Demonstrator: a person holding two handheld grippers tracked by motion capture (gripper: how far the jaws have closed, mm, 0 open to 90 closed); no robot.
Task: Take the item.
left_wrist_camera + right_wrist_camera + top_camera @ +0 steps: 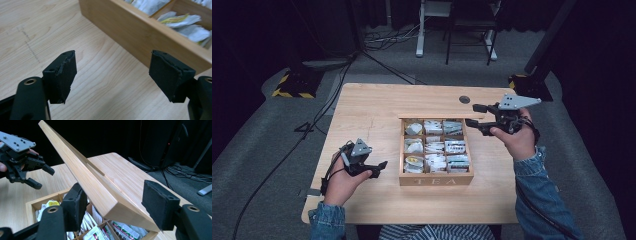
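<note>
The wooden tea box [436,180] stands in the middle of the table [362,100] with its lid [82,175] raised. The right gripper [475,115] is spread around the lid's edge, not clamping. The left gripper [381,167] waits released beside the box. Probably opening is almost done; the tea bags [434,147] seem untouched.

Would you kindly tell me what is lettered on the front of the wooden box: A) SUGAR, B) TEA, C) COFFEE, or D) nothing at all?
B: in the high view the front wall of the wooden box reads TEA, below its compartments of packets.
</note>
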